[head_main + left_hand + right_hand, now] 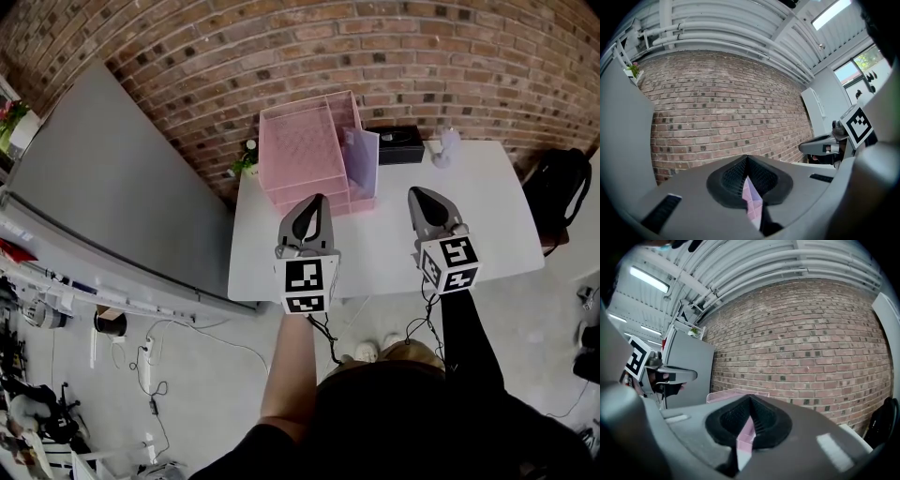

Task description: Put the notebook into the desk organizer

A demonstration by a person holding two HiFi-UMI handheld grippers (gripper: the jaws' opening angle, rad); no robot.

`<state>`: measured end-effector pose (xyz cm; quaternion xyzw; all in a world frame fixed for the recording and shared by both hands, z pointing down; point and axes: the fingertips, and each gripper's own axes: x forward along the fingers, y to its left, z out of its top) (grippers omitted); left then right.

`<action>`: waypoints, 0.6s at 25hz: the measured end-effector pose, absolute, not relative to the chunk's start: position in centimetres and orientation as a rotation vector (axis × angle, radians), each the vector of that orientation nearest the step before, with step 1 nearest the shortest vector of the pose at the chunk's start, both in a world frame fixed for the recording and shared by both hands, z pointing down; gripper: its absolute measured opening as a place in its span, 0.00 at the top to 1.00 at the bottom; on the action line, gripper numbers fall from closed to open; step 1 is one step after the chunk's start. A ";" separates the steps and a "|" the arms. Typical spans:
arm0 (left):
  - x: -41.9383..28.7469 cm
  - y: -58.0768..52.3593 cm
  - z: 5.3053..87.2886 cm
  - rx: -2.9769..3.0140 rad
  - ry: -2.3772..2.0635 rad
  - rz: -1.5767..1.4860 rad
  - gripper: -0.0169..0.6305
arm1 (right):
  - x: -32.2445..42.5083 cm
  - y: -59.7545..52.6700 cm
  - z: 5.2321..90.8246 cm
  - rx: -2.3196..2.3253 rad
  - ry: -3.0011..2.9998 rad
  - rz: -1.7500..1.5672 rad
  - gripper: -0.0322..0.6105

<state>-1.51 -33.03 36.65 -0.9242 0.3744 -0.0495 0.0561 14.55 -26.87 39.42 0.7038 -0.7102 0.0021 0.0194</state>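
Brick wall [394, 47] closes the far side of the scene, with a large grey panel [103, 178] leaning along it at the left. White counter [487, 216] stands against the wall, and a black bag [558, 192] sits on the floor at its right end. Pink mesh desk organizer [300, 150] occupies the rear left of the counter. The lavender notebook [363, 159] stands upright at the organizer's right side; whether it is inside the end compartment or leaning on the outer wall cannot be told. A black box [396, 143] lies just behind it. The left gripper [319, 199] and right gripper [415, 192] are held level above the near part of the counter, side by side, pointing at the wall and well apart from the organizer. Each gripper's fingers are pressed together at the tips, with nothing between them.
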 end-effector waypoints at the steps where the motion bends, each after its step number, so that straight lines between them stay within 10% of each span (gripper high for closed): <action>1: -1.5 -33.0 36.7 -2.805 1.134 -0.152 0.96 | 14.6 -26.9 39.4 2.187 -2.202 0.009 0.95; 15: -2.5 -33.2 37.1 -2.813 1.135 -0.153 0.96 | 13.2 -27.6 39.9 2.151 -2.197 0.017 0.95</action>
